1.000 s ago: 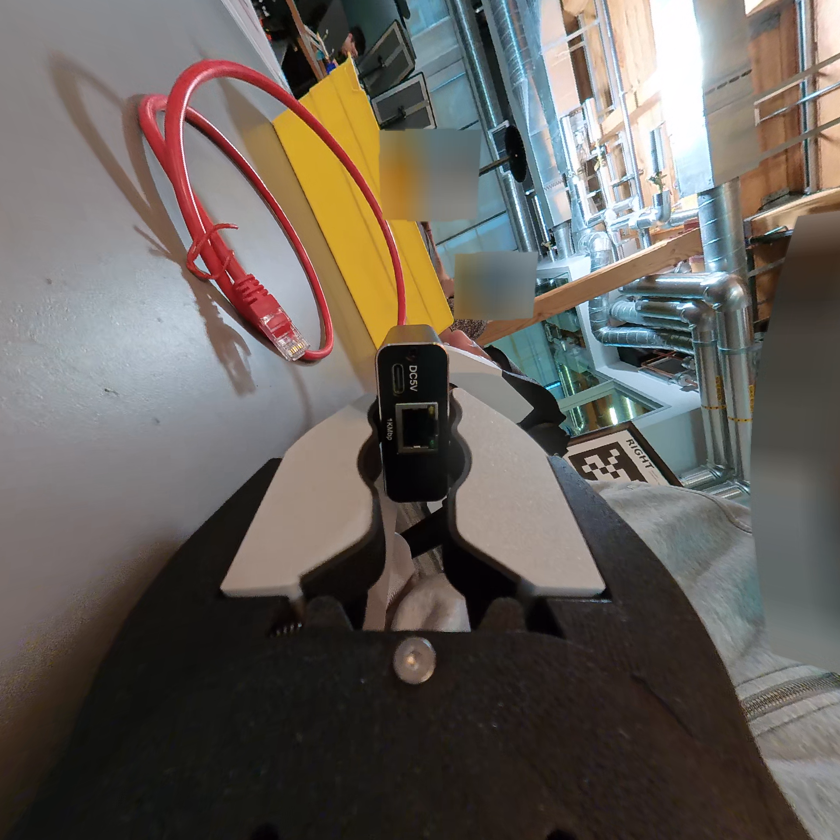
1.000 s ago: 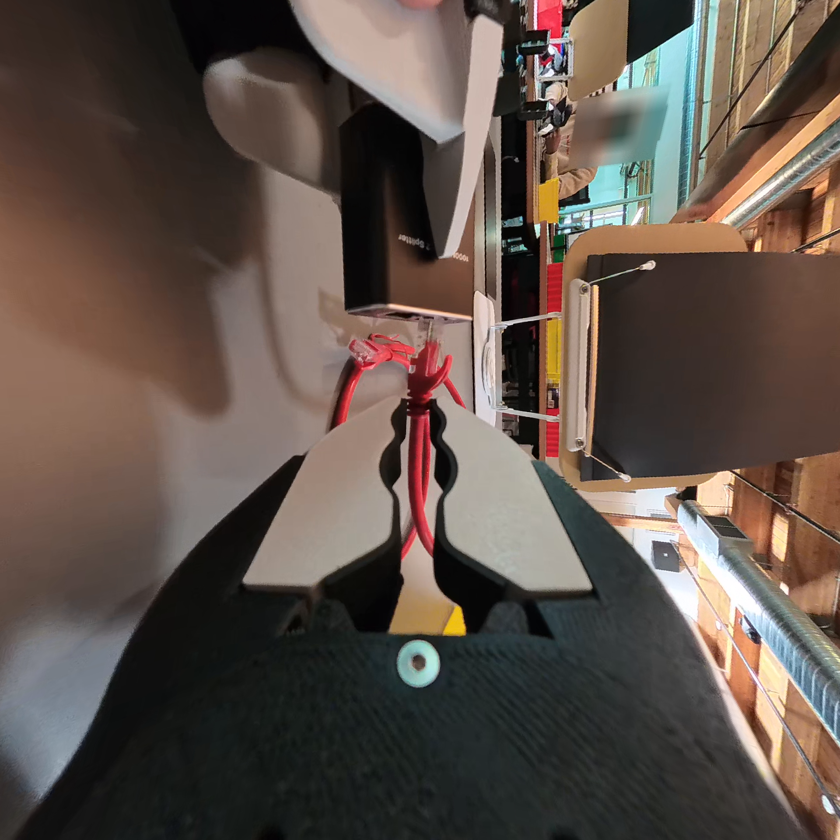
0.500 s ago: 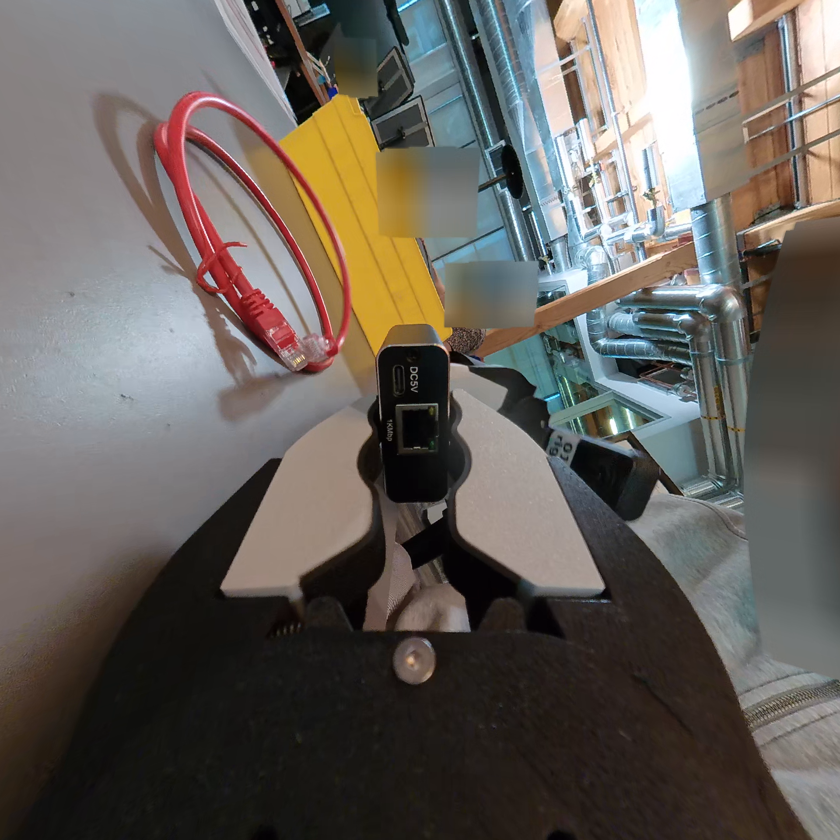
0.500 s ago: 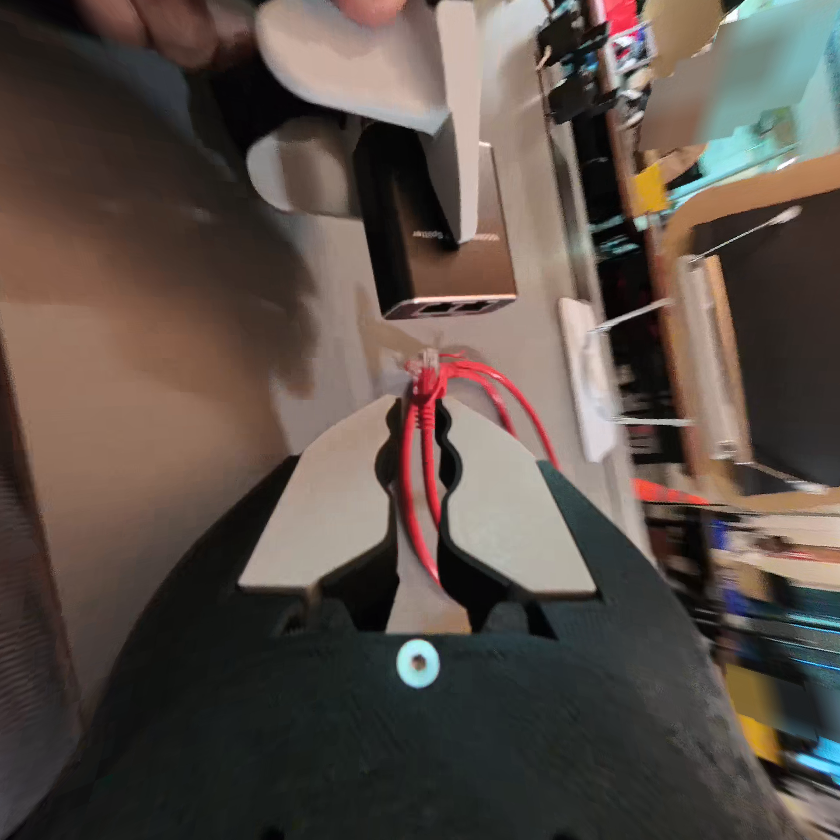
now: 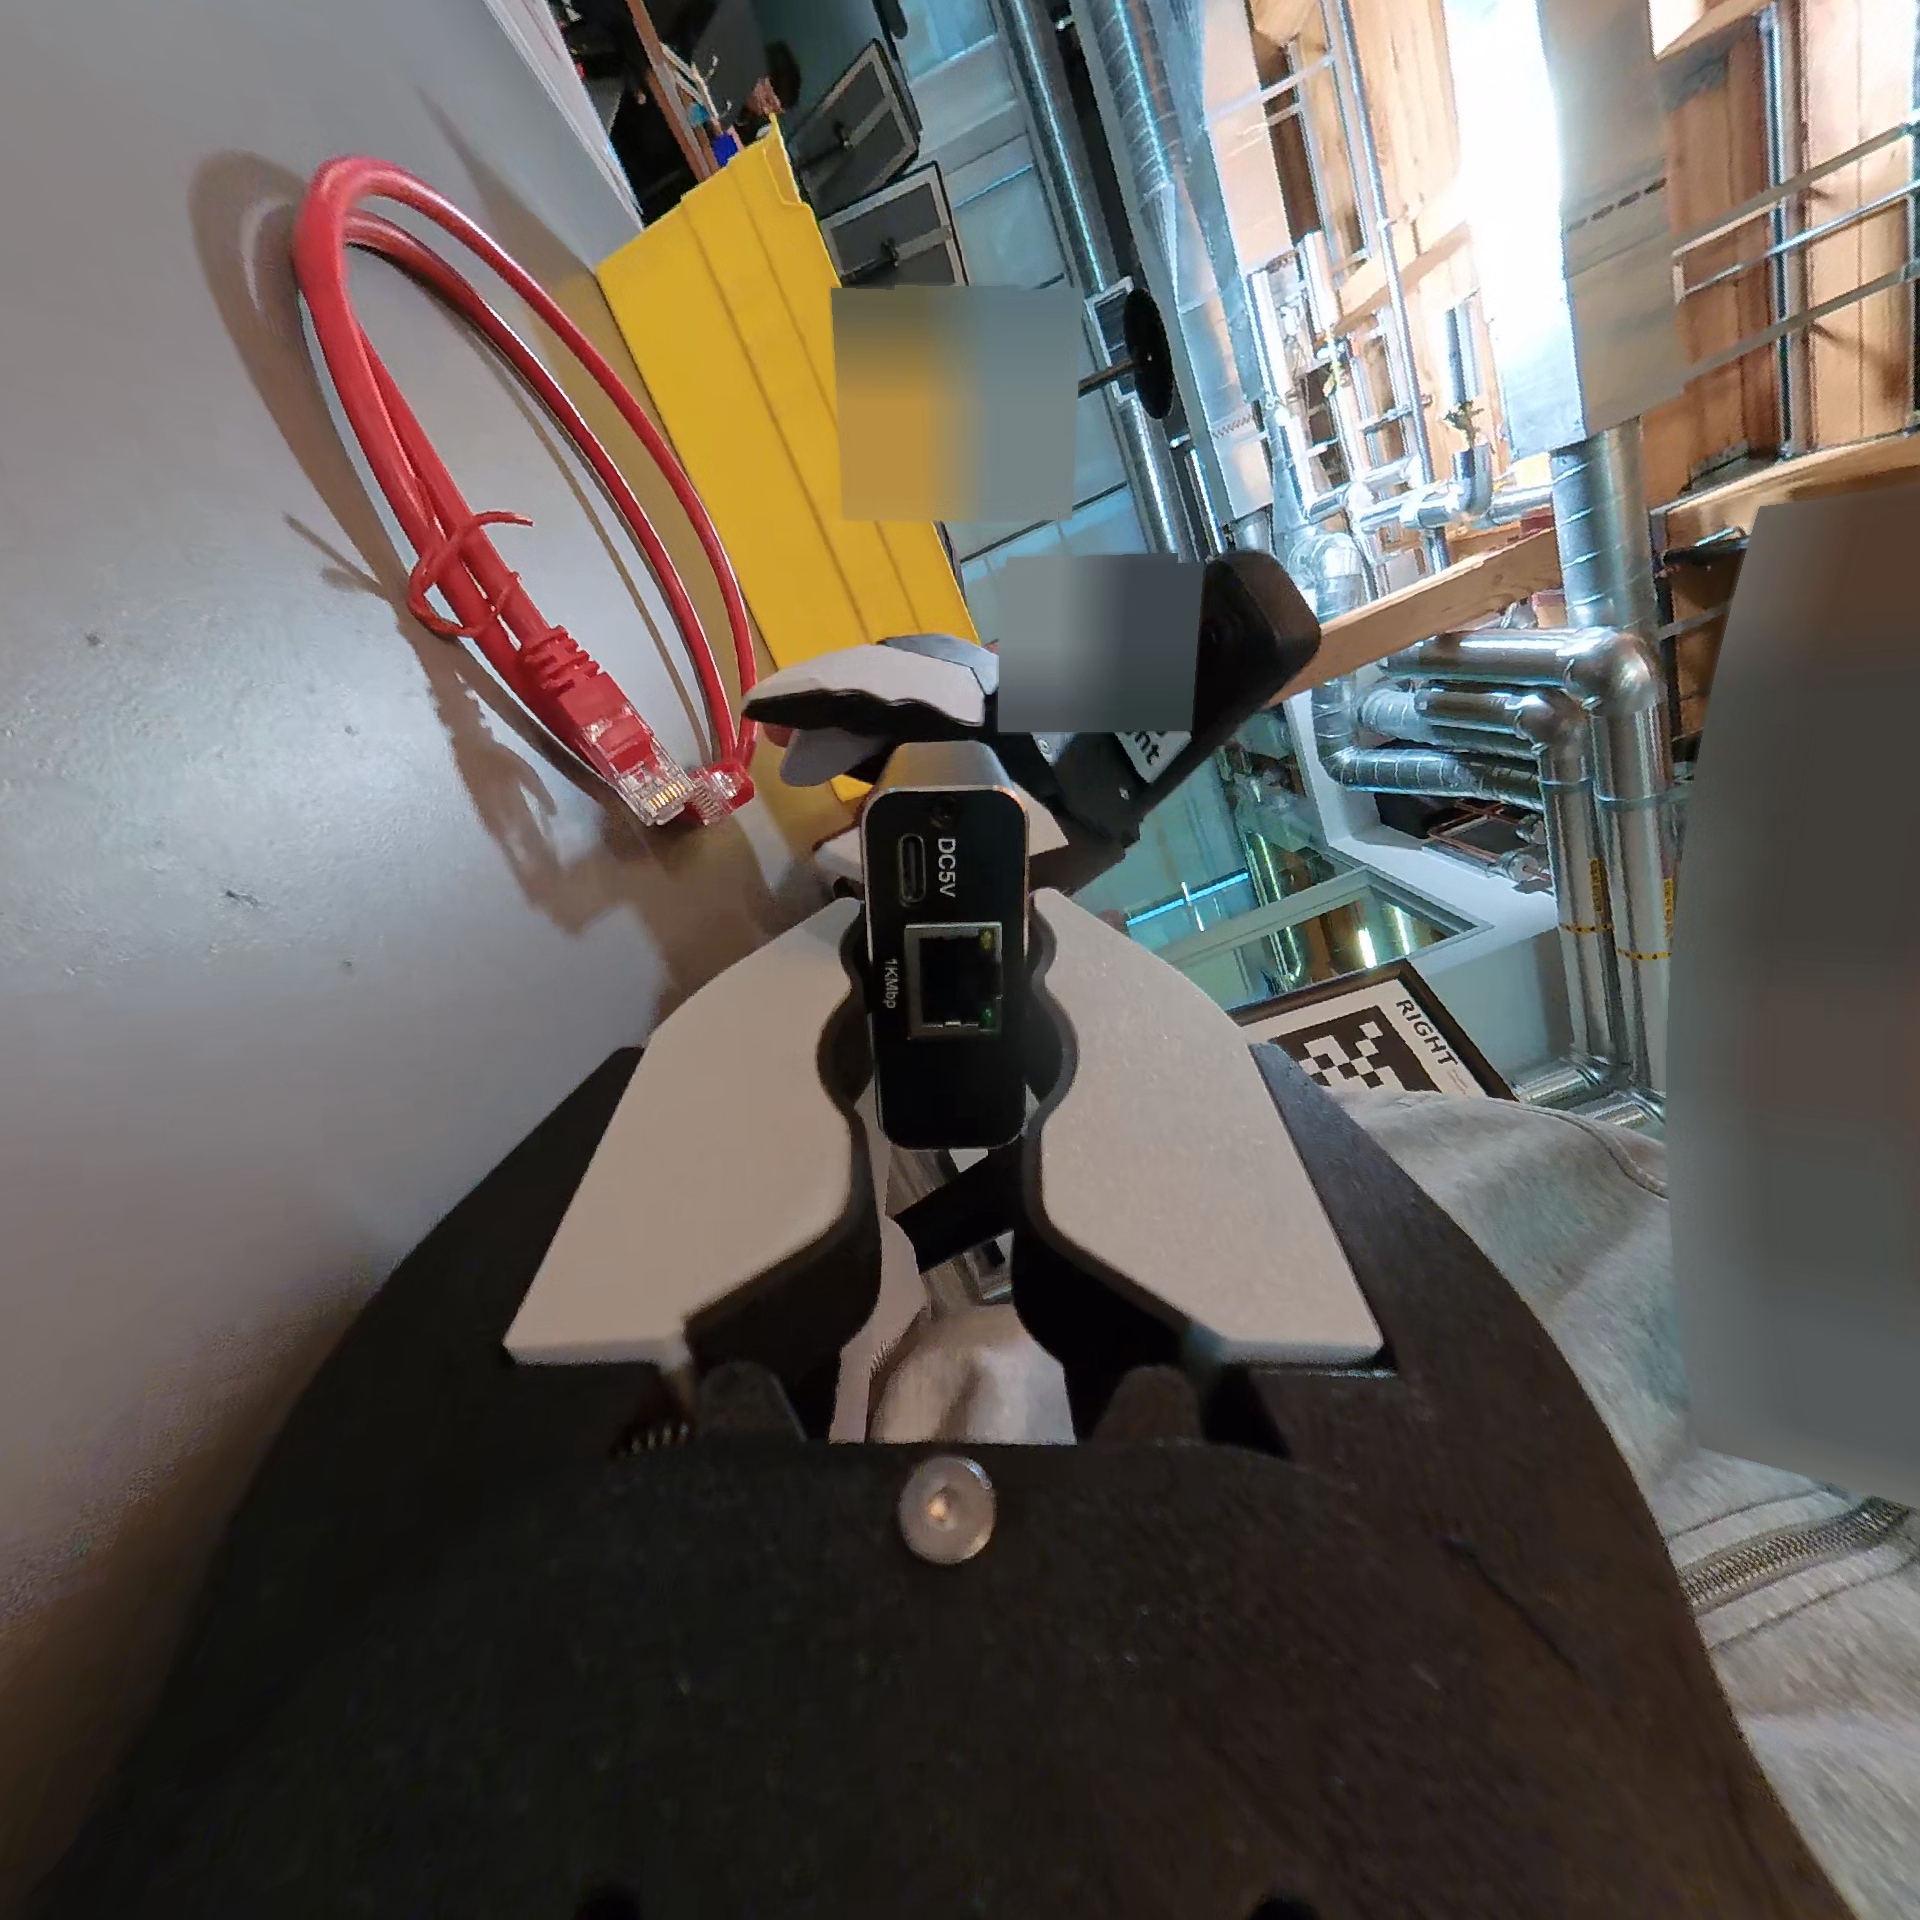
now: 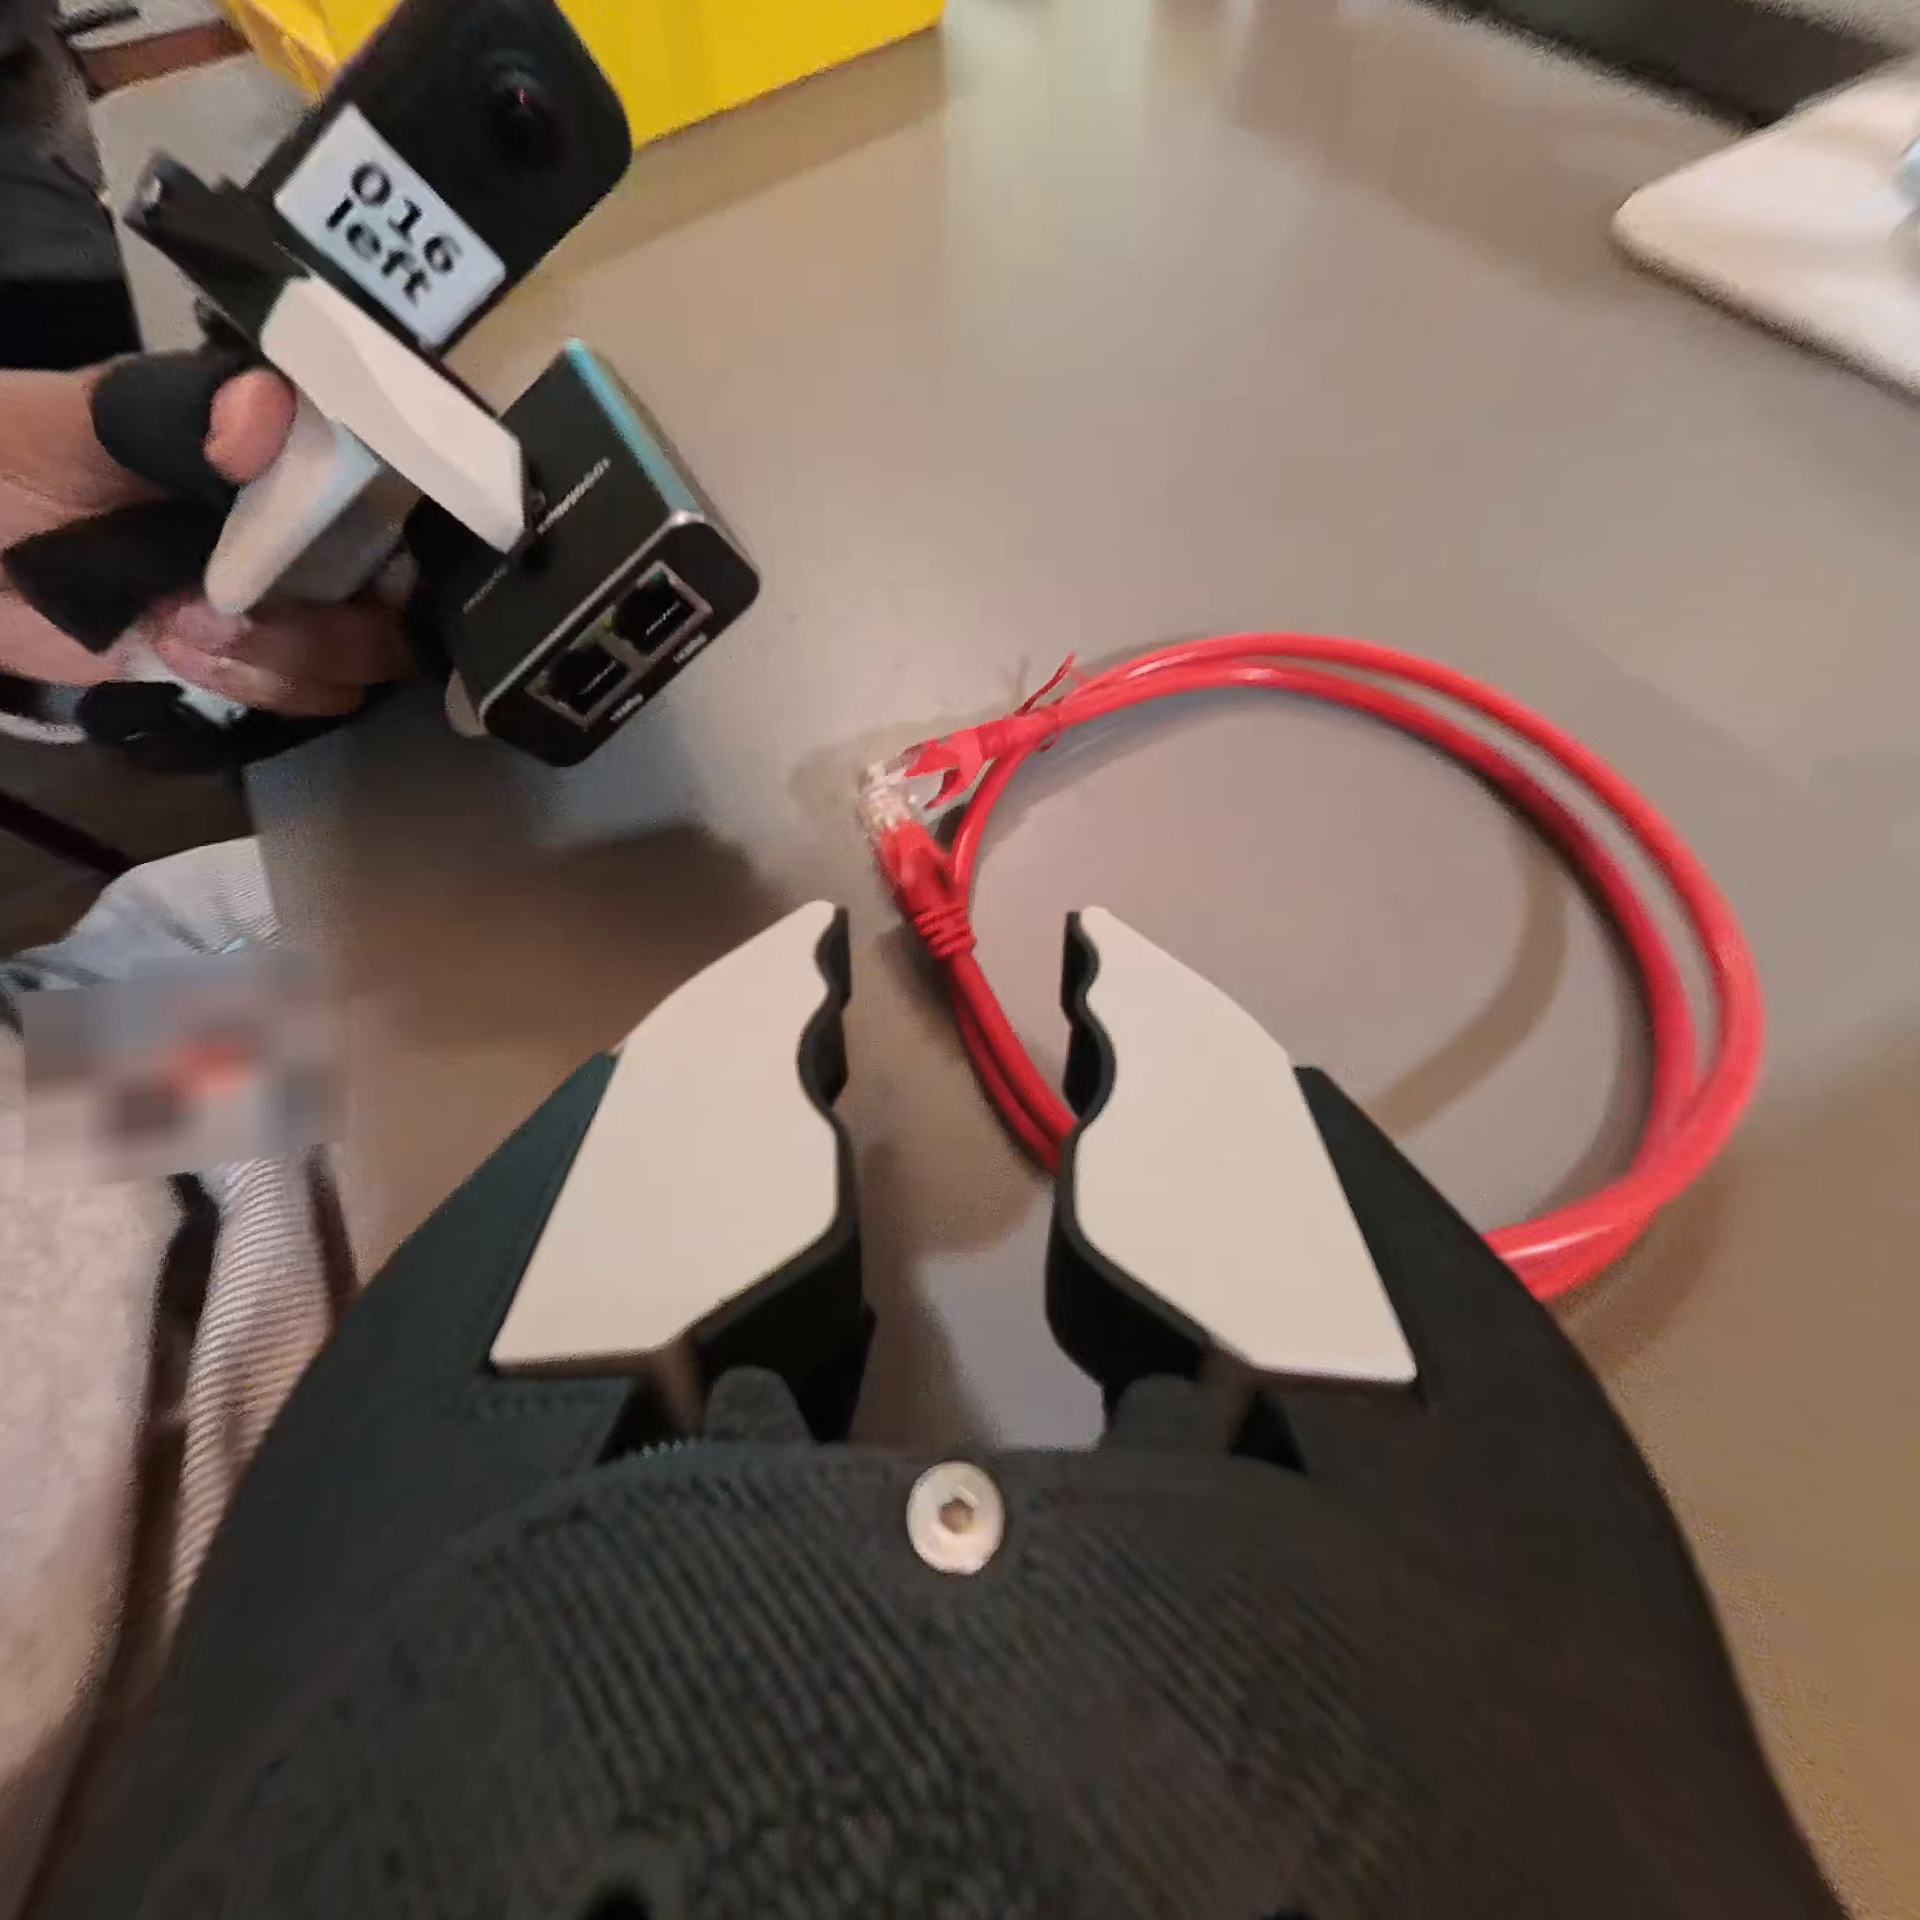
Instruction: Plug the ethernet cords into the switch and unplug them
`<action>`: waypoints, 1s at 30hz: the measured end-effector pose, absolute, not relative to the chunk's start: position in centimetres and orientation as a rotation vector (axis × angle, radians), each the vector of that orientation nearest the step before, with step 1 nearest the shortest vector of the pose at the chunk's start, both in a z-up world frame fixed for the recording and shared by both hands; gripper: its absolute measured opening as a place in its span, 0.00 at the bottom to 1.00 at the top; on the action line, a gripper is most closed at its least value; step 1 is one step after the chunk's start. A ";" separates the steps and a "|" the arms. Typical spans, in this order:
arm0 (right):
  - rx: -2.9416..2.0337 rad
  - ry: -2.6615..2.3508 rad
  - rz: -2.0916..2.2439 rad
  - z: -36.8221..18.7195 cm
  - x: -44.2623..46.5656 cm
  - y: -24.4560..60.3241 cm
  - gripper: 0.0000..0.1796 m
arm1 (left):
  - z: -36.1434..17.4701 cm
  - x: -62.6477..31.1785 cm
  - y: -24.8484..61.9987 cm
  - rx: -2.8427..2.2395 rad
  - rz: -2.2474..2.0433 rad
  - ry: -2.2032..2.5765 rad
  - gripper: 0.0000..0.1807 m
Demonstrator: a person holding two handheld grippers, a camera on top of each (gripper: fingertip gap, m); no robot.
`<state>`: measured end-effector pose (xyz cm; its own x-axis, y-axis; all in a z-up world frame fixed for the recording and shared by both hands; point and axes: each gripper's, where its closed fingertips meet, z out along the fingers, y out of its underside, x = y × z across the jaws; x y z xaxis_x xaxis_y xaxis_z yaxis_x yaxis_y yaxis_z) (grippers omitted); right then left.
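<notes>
The left hand-held gripper (image 5: 945,1029) clamps the black switch (image 5: 948,971) and holds it above the grey desk (image 6: 1299,416). The right hand-held gripper (image 6: 956,1023) is open and empty. The red ethernet cord (image 6: 1455,914) lies coiled on the desk, both plugs free, near the switch.

A grey table (image 5: 156,935) fills the left of the left wrist view. At its far edge stands a yellow bin (image 5: 748,395). Beyond it run silver pipes (image 5: 1455,717) and wooden beams (image 5: 1434,603). In the right wrist view, a white flat object (image 6: 1787,229) lies blurred at the table's far right.
</notes>
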<state>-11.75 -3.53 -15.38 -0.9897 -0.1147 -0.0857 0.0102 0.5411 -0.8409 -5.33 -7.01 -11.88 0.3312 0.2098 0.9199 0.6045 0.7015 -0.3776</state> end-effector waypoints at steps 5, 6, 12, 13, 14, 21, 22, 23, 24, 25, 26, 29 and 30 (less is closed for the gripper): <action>-0.065 2.641 -1.321 -16.4 -11.3 -3.7 0.21 | -11.9 -5.2 -6.5 -0.813 -0.331 -1.226 0.14; -0.073 2.648 -1.316 -16.5 -11.2 -3.7 0.21 | -11.9 -5.1 -6.4 -0.818 -0.343 -1.222 0.14; -0.233 2.843 -1.291 -17.7 -11.7 -4.0 0.20 | -11.9 -5.0 -5.7 -0.843 -0.376 -1.209 0.14; -0.276 2.878 -1.260 -18.2 -11.6 -4.0 0.18 | -11.9 -5.0 -5.7 -0.842 -0.376 -1.209 0.14; -0.308 2.885 -1.247 -18.3 -11.3 -4.1 0.16 | -11.9 -5.0 -5.8 -0.837 -0.377 -1.208 0.14; -0.410 2.816 -1.458 -15.8 -10.4 -4.4 0.03 | -11.8 -5.1 -6.0 -0.814 -0.381 -1.204 0.14; -0.405 2.791 -1.507 -15.1 -10.4 -4.5 0.03 | -11.8 -5.1 -6.0 -0.811 -0.381 -1.204 0.14; -0.406 2.775 -1.548 -14.6 -10.4 -4.5 0.03 | -11.7 -5.1 -6.1 -0.806 -0.380 -1.203 0.14; -0.413 2.778 -1.581 -14.3 -10.4 -4.5 0.03 | -11.7 -5.1 -6.2 -0.798 -0.380 -1.201 0.14; -0.435 2.796 -1.610 -14.0 -10.5 -4.5 0.03 | -11.6 -5.1 -6.3 -0.787 -0.381 -1.200 0.14; -0.480 2.829 -1.639 -13.8 -10.6 -4.5 0.03 | -11.6 -5.2 -6.4 -0.773 -0.383 -1.198 0.13; -0.737 3.020 -1.724 -13.1 -10.8 -4.5 0.03 | -11.5 -5.3 -7.0 -0.722 -0.383 -1.202 0.14; -0.853 3.094 -1.743 -12.8 -10.8 -4.5 0.03 | -11.4 -5.3 -7.2 -0.710 -0.380 -1.203 0.14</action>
<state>-10.76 -4.51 -12.83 -0.7702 -0.1373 0.6228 -0.6038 0.4715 -0.6428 -5.32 -7.21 -11.43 0.3338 0.0974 0.9376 0.6179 0.7285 -0.2956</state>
